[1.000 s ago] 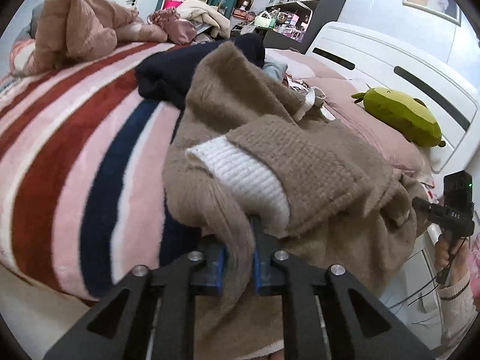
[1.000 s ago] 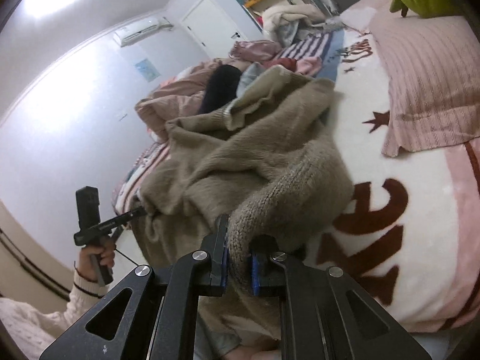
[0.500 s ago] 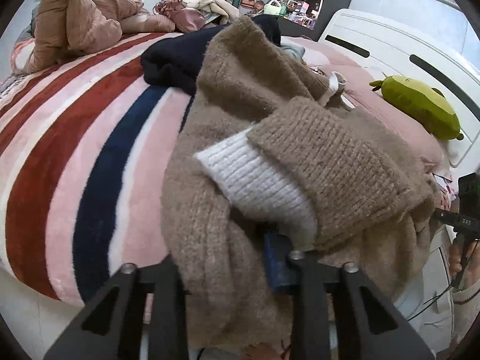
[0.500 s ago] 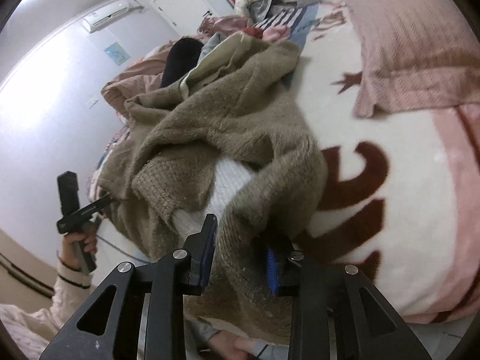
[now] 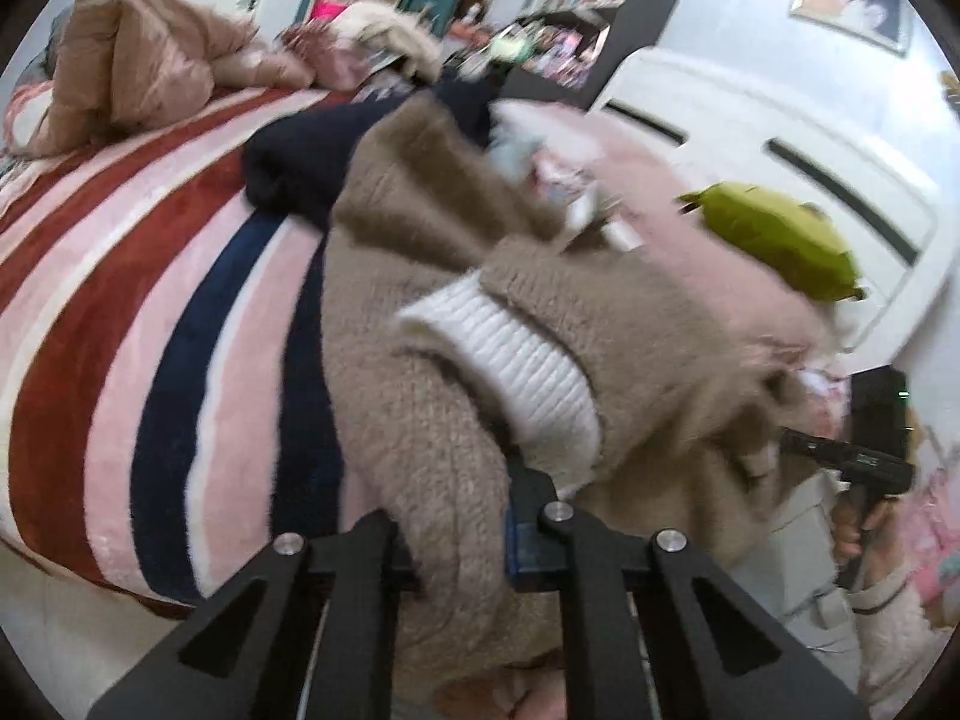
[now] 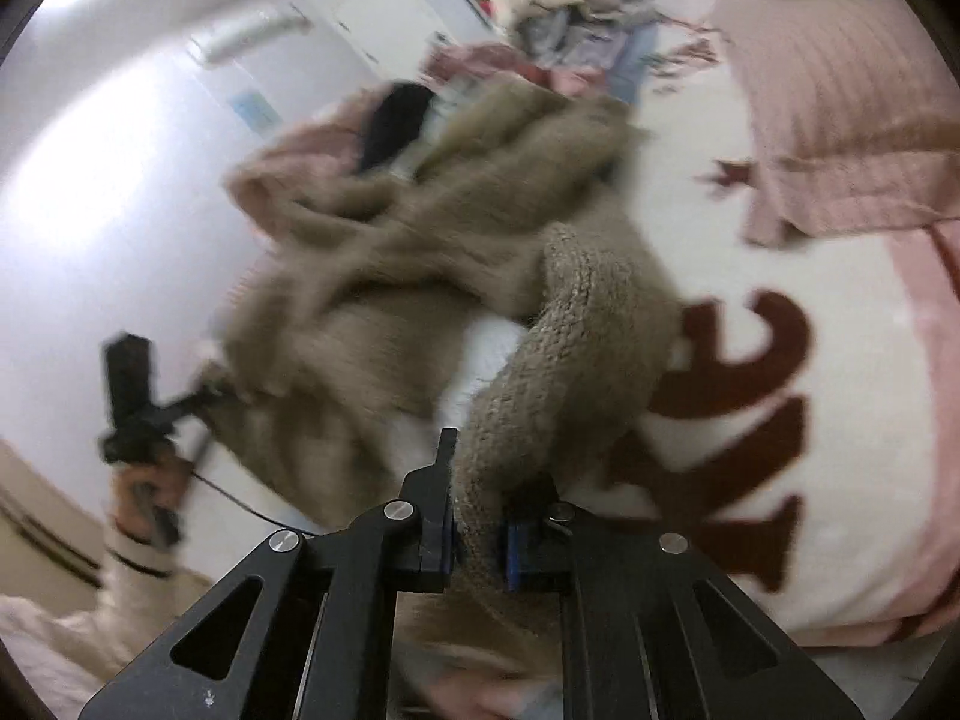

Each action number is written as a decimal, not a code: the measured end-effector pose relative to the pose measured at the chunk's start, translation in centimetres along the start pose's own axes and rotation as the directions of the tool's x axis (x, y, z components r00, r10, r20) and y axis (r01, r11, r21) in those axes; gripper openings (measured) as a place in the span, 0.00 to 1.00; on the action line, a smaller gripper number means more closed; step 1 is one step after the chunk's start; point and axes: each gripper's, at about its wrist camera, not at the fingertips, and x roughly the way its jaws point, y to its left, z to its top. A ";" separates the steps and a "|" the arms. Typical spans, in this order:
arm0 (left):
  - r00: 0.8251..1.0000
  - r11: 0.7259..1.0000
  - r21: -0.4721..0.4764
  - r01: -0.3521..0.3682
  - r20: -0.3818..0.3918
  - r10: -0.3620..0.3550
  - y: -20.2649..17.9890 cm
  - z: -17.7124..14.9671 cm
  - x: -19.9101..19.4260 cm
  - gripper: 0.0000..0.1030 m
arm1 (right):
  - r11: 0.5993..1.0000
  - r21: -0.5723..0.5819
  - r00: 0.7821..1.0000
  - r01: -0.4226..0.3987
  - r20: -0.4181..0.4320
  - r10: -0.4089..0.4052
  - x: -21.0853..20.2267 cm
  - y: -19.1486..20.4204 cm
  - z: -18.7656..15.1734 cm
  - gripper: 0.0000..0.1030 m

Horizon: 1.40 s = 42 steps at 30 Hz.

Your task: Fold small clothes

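A tan knitted sweater (image 5: 432, 396) with a white ribbed lining (image 5: 516, 360) lies bunched on the bed's near edge. My left gripper (image 5: 456, 534) has its jaws spread, and a fold of the sweater hangs loosely between them. In the right wrist view the same sweater (image 6: 384, 276) is spread over the blanket. My right gripper (image 6: 477, 534) is shut on a ribbed hem of it (image 6: 540, 372). Each view shows the other gripper at the sweater's far side, the right one in the left wrist view (image 5: 864, 456) and the left one in the right wrist view (image 6: 138, 408).
A striped pink, red and navy blanket (image 5: 150, 300) covers the bed. A navy garment (image 5: 300, 168) and a brown quilt (image 5: 132, 72) lie behind the sweater. A green plush toy (image 5: 780, 240) rests by the white headboard (image 5: 780, 138). A pink pillow (image 6: 840, 108) lies at right.
My left gripper, shut on the sweater a second ago, has opened. My right gripper loosened and has closed again on the ribbed hem. The sweater has shifted and both views are motion-blurred.
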 end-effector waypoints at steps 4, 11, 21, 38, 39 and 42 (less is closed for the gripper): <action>0.994 0.996 0.011 0.084 0.063 -0.085 -1.9 0.9 -3.6 0.07 | 0.993 -0.054 0.991 -0.107 0.073 0.111 -3.1 3.0 0.6 0.06; 0.975 0.986 0.053 0.159 0.147 -0.165 -4.9 1.5 -9.5 0.08 | 0.977 -0.113 0.971 -0.181 0.135 0.196 -6.9 6.9 1.8 0.05; 0.990 0.990 -0.072 -0.120 0.061 0.124 4.5 9.3 1.0 0.08 | 0.995 -0.067 0.995 0.072 0.075 -0.067 0.7 2.3 11.7 0.05; 0.996 0.999 0.034 -0.039 -0.084 0.042 5.7 12.9 2.8 0.42 | 0.951 -0.150 0.927 0.269 -0.226 -0.298 5.4 -2.2 16.9 0.16; 0.996 0.999 0.047 -0.007 -0.090 0.011 4.8 13.6 2.5 0.53 | 0.949 -0.186 0.920 0.256 -0.255 -0.298 5.5 -1.4 17.6 0.23; 0.993 0.998 0.050 0.035 -0.115 -0.029 3.4 14.8 2.6 0.62 | 0.935 -0.249 0.893 0.252 -0.313 -0.324 6.2 -0.1 18.3 0.28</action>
